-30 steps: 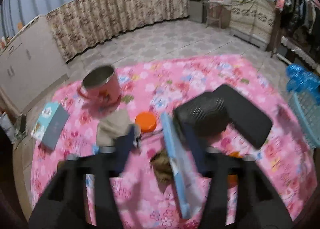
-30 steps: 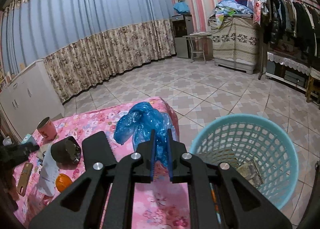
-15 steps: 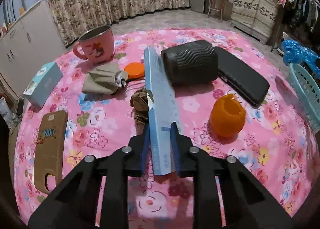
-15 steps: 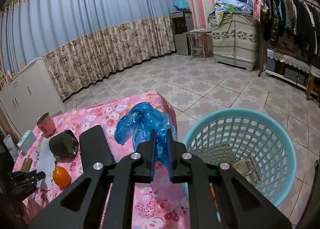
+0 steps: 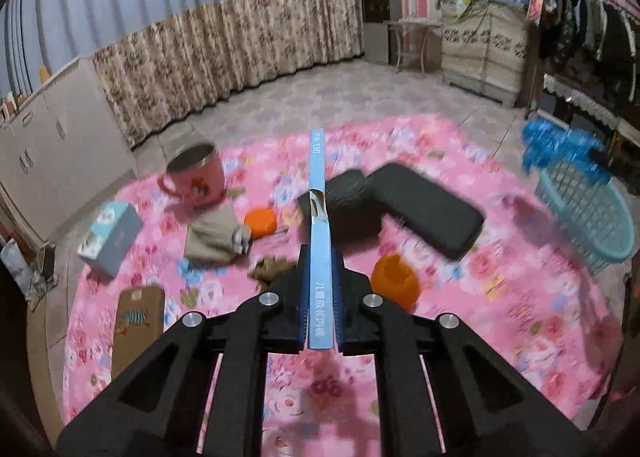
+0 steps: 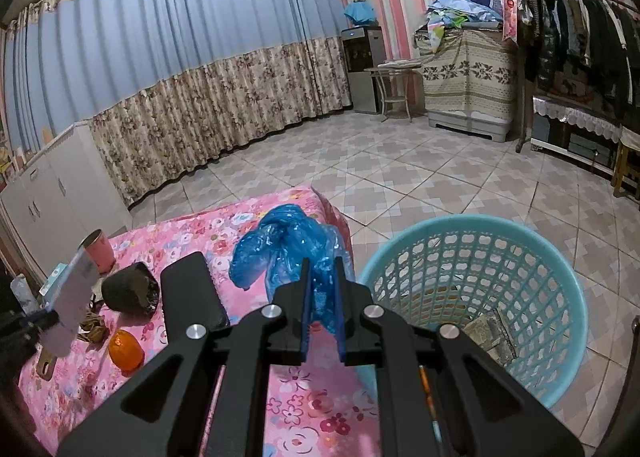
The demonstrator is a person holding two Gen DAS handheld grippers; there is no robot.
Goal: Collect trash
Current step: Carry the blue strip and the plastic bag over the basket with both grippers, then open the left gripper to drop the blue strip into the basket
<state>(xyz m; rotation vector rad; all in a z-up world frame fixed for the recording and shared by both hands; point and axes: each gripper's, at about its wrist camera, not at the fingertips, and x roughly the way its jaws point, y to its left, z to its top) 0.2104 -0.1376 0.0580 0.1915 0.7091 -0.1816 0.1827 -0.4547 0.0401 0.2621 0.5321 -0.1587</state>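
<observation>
My left gripper [image 5: 320,297] is shut on a long flat light-blue carton [image 5: 319,225] and holds it edge-up above the pink flowered table [image 5: 500,317]. The carton also shows in the right wrist view [image 6: 70,293]. My right gripper [image 6: 322,309] is shut on a crumpled blue plastic bag [image 6: 288,245], held beside the rim of the teal mesh basket [image 6: 532,257]. The basket holds some paper scraps and shows in the left wrist view [image 5: 588,217], with the bag [image 5: 560,145] over it. A brown crumpled scrap [image 5: 268,269] lies on the table.
On the table are a pink mug [image 5: 196,173], a small box [image 5: 110,235], a beige cloth [image 5: 216,237], an orange lid [image 5: 260,221], an orange cup [image 5: 394,285], a black speaker [image 5: 344,209], a black case [image 5: 428,205] and a brown board [image 5: 138,325]. Tiled floor lies beyond.
My left gripper has lifted the carton off the table and tilted it up, pointing away. My right gripper holds the blue bag close to the basket, shifted slightly.
</observation>
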